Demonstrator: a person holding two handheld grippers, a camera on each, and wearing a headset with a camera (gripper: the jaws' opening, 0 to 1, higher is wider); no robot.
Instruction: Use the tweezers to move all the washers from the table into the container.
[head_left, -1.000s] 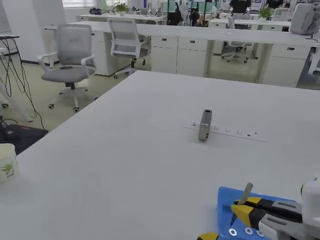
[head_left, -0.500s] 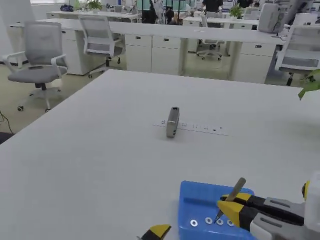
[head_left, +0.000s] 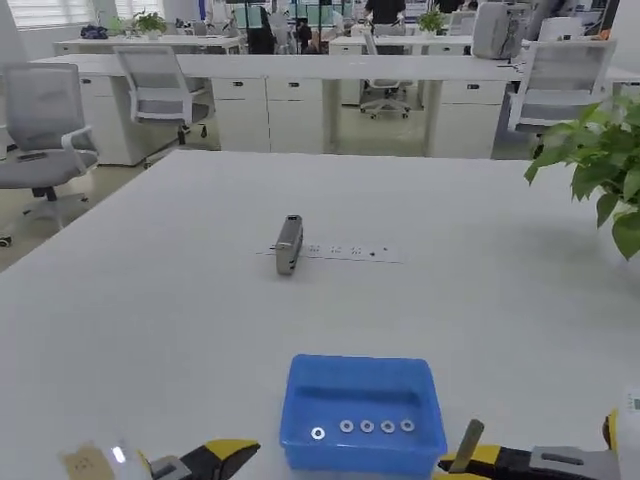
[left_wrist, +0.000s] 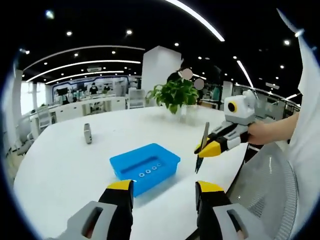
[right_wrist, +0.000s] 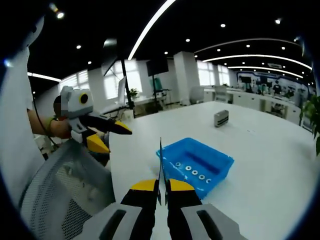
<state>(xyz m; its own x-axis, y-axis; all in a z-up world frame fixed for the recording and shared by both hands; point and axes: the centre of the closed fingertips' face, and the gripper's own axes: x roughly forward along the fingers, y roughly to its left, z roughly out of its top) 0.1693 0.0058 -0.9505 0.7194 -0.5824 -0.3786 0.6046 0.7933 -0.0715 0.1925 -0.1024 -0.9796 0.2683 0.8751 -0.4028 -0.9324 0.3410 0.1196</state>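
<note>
Right gripper (right_wrist: 161, 186): jaws pinched shut on the tweezers (right_wrist: 160, 160), whose tips point forward, clear of the table (head_left: 180, 320).
Left gripper (left_wrist: 164, 187): jaws wide apart, holding nothing.
Container (head_left: 360, 442): just ahead of both grippers, roughly between them.
Washers (head_left: 366, 427): the five I can see lie in a row inside it.
Doing it well: I'd check the table around the grippers for strays, keeping the tweezers firmly pinched.

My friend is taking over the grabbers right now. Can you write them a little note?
Left gripper: open, holding nothing.
Right gripper: shut on the tweezers, near the blue container.
The container sits on the table, with five washers in a row inside.
Done: those five are in.
Left: look over the table for stray washers, and move any you find.
</note>
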